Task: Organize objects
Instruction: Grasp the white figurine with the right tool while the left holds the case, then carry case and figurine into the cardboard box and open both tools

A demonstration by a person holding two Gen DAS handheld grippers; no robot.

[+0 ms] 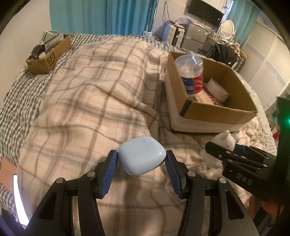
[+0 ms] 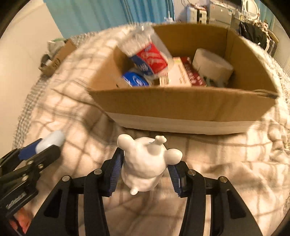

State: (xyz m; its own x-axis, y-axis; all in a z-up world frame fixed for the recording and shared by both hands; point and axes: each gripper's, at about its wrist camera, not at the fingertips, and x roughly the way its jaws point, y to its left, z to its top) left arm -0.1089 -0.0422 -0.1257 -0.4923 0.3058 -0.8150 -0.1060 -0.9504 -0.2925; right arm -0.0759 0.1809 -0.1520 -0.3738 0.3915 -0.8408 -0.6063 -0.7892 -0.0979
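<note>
My left gripper is shut on a pale blue earbud case and holds it just above the plaid blanket. My right gripper is shut on a white animal figurine; it also shows in the left wrist view at the right. A large open cardboard box sits on the bed straight ahead of the right gripper. It holds a clear cotton-swab jar, a blue tin, a paper roll and flat boxes. The left gripper appears at lower left in the right wrist view.
A smaller cardboard box with several items sits at the bed's far left. The plaid blanket covers the bed. Blue curtains, a fridge and cluttered furniture stand beyond the bed. A lit phone lies at the near left.
</note>
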